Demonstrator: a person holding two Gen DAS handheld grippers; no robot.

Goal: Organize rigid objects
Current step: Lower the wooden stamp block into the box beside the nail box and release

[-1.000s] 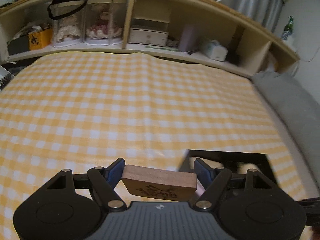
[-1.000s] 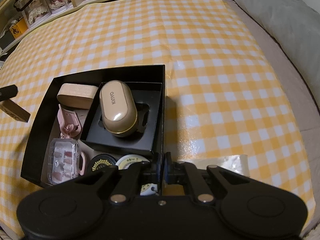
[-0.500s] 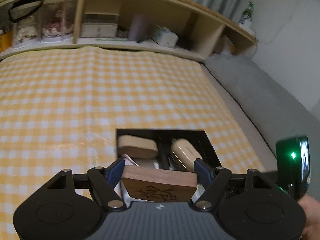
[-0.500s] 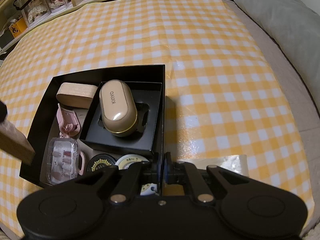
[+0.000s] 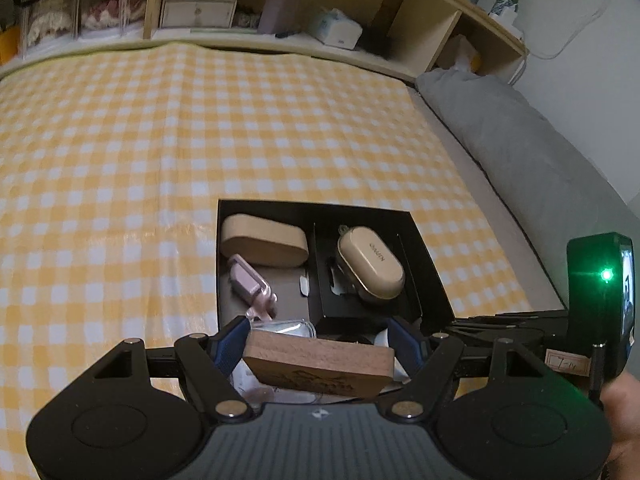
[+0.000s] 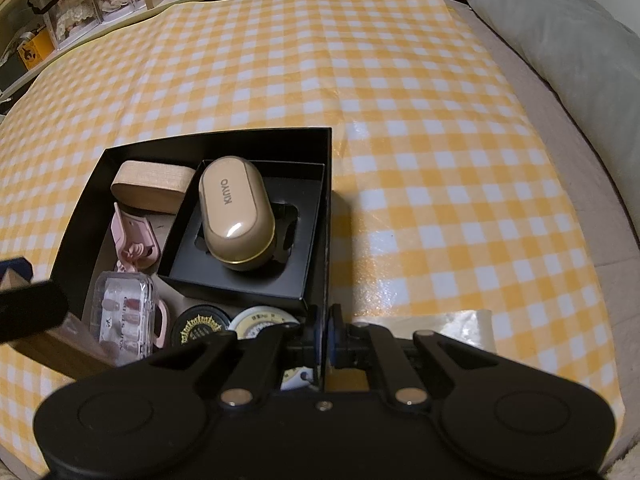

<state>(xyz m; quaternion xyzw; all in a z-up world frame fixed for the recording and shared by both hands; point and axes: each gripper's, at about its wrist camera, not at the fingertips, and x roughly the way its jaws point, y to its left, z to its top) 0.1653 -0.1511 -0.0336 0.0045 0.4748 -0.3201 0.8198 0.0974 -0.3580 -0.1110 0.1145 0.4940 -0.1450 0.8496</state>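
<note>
While the left gripper point(image 5: 318, 350) is pinching a wooden block point(image 5: 319, 364) between its blue pads, the block is sitting low in the middle of the left wrist view, hanging over the near end of the black box point(image 5: 430, 258). It is flat and brown, with rounded corners and a dark picture stamped on its front edge.

The box is lying open on a yellow checked cloth point(image 5: 160, 160). Inside it, at the upper left in the right wrist view, a tan wooden case point(image 6: 152, 186) is lying flat. Just below it a pink case point(image 6: 134, 242) is resting, and below that a clear case of fake nails point(image 6: 122, 312). A smaller black tray point(image 6: 308, 236) is sitting on the right side of the box, holding a gold oval case point(image 6: 236, 218). Two round tins point(image 6: 200, 324) are lying near the bottom edge.

The right gripper point(image 6: 323, 334) is pressed together on the right wall of the box.

The block is partly cut off at the left edge of the right wrist view, and it looks blurry there. The picture on it is too dark to read; it may be a drawing with letters.
</note>
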